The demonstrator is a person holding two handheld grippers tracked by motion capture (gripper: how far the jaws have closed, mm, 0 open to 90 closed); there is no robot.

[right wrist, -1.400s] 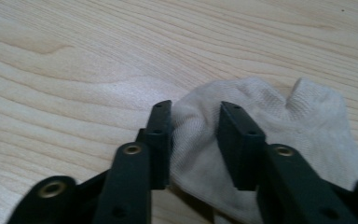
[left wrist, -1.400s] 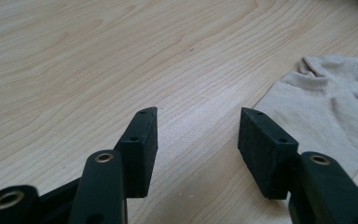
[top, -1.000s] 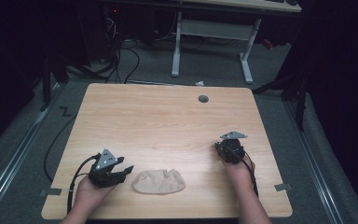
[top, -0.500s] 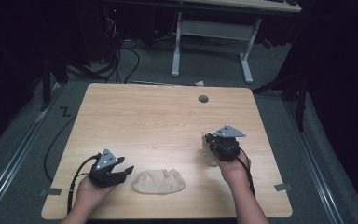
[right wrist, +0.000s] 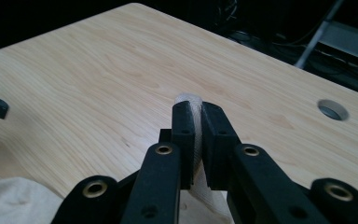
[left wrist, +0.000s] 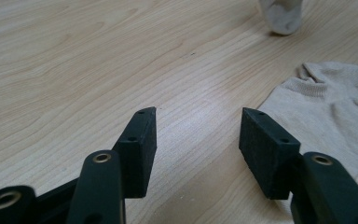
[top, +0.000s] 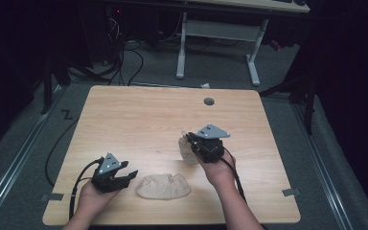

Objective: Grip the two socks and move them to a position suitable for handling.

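Shifted inward since earlier, right gripper (top: pixel 188 140) pinches a pale sock (right wrist: pixel 192 122) above the surface (top: pixel 139 115); left gripper (left wrist: pixel 196 135) rests wide beside a second sock (top: pixel 163 186).

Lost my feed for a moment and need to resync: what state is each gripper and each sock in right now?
Left gripper: open, jaws apart, nothing between them, low over the table.
Right gripper: shut on the white sock, raised above the table.
White sock: pinched between the right jaws, hanging off the table.
Beige sock: lying flat on the table, beside the left gripper, ungripped.
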